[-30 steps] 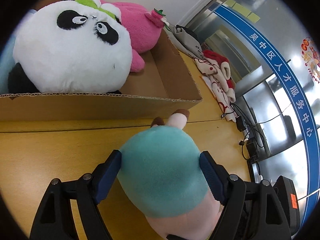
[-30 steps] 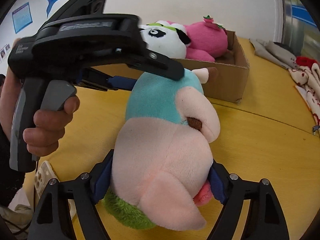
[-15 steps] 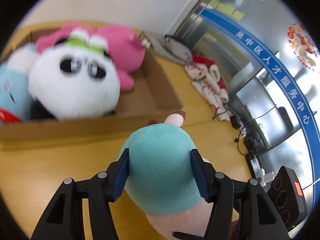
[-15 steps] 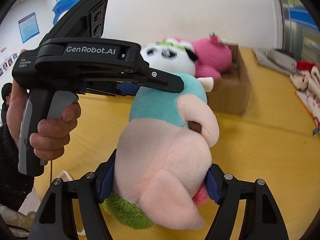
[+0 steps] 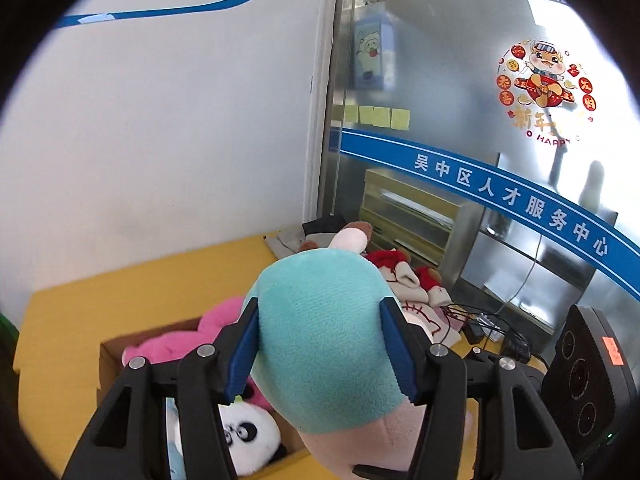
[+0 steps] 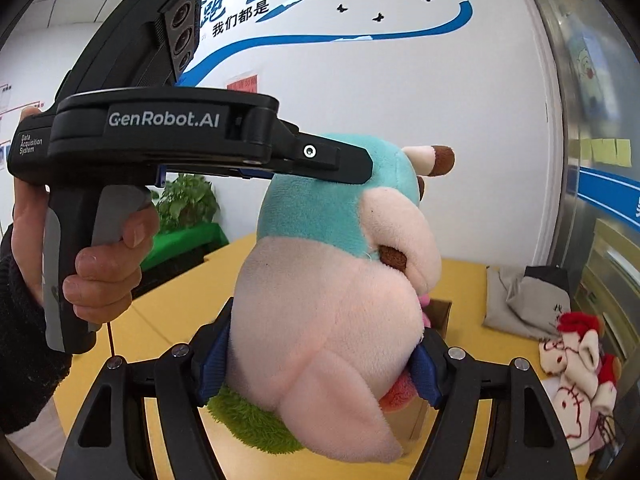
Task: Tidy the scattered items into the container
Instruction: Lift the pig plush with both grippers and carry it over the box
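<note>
teal and pink plush toy (image 5: 328, 344) held in the air above the cardboard box (image 5: 110, 354), left gripper (image 5: 320, 344) clamped on its teal head, right gripper (image 6: 316, 354) clamped on its pink body, panda plush (image 5: 250, 438) and pink plush (image 5: 188, 344) inside the box on the yellow table (image 5: 120, 284)

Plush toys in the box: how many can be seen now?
3. In the cardboard box, a pink plush lies at the back, a panda in front of it, and a light blue one shows only as a sliver beside the panda. More may be hidden behind the left gripper.
</note>
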Demonstrator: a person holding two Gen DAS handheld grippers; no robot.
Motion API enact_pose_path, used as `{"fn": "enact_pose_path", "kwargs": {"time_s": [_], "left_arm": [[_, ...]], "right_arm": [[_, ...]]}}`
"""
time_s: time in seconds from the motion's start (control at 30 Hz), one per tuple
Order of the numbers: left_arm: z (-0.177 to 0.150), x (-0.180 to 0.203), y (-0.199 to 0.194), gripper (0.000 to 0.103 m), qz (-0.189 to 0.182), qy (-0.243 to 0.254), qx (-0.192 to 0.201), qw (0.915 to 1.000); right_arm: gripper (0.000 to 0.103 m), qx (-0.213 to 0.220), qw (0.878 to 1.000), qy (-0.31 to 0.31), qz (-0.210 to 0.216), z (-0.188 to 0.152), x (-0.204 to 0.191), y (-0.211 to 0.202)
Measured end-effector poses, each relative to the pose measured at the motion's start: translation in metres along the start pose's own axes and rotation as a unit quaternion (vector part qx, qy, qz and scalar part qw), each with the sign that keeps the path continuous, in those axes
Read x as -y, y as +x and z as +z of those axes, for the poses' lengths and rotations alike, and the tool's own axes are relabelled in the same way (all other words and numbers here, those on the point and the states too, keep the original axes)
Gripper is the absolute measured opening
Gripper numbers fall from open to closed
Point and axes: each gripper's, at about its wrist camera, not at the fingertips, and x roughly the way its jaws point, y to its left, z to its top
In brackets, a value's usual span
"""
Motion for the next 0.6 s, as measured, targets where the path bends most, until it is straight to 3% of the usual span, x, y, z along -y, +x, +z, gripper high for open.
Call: {"fn": "enact_pose_path", "kwargs": {"time_s": [0.1,0.23,0.4,0.6], "left_arm": [[0.009,-0.010,0.022,0.057,0.002,0.002,-0.011,0.9999],[-0.003,-0.032,0.072,0.057,0.000,-0.018,-0.043,0.9989],[-0.042,-0.063,0.147,0.057,-0.009,-0.038,-0.094,0.9949],[-0.096,-0.097,0.221,0.057,-0.014,-0.086,-0.167,0.9821]], "right_arm": [[0.079,0.001,1.000,0.006,-0.001,0.009,0.016,0.021],[0.079,-0.017,0.999,0.028,0.005,-0.004,0.038,0.057],[0.079,-0.059,0.996,0.062,0.006,-0.051,0.068,0.116],[0.079,-0.109,0.990,0.085,0.011,-0.114,0.091,0.176]]}}
